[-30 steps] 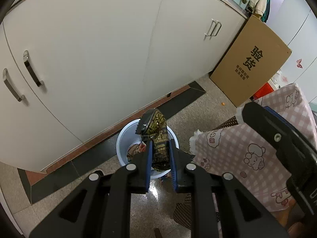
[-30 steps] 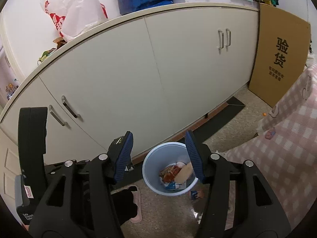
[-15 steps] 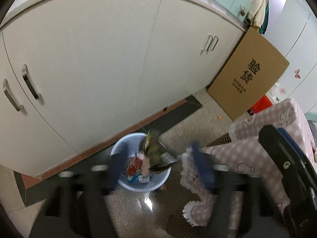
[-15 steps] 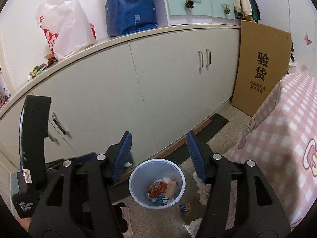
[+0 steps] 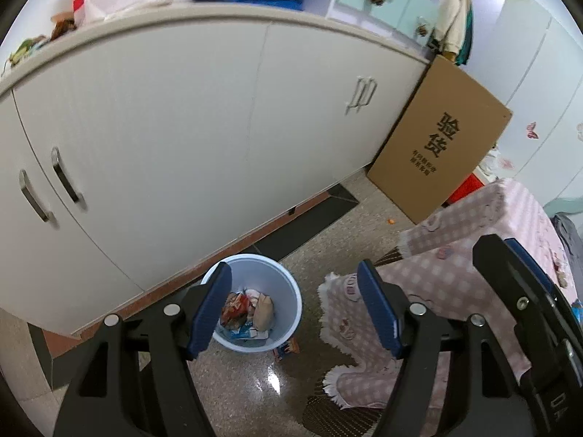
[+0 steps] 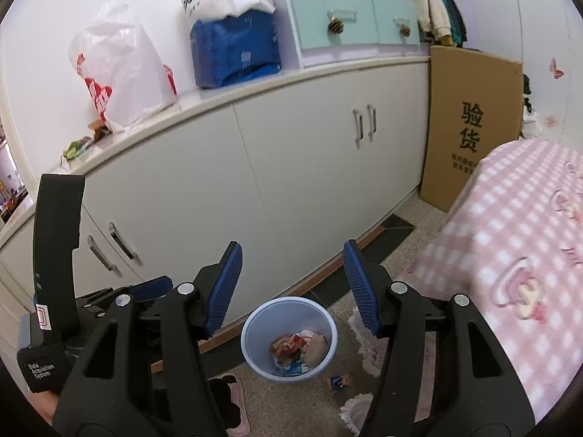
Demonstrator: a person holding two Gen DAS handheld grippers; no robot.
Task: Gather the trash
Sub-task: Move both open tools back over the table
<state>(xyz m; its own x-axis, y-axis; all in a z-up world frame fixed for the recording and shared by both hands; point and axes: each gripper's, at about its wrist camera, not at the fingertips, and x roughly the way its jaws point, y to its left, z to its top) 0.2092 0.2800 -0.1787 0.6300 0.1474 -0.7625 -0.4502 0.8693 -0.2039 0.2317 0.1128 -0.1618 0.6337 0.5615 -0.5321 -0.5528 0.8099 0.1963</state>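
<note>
A light blue trash bin (image 5: 291,293) stands on the floor by the white cabinets and holds several wrappers (image 5: 247,311). It also shows in the right wrist view (image 6: 255,331). My left gripper (image 5: 294,309) is open and empty, high above the bin. My right gripper (image 6: 291,287) is open and empty, also well above the bin. A small wrapper (image 5: 286,347) lies on the floor just beside the bin, also in the right wrist view (image 6: 339,382).
White cabinets (image 5: 182,127) run along the back with bags on top (image 6: 120,76). A large cardboard sheet (image 5: 441,142) leans at their right end. A pink checked cloth (image 6: 517,255) covers furniture at right. A pink slipper (image 6: 237,400) lies left of the bin.
My left gripper opened and dropped the dark gold wrapper into the bin. Both grippers have risen and pulled back from the bin.
</note>
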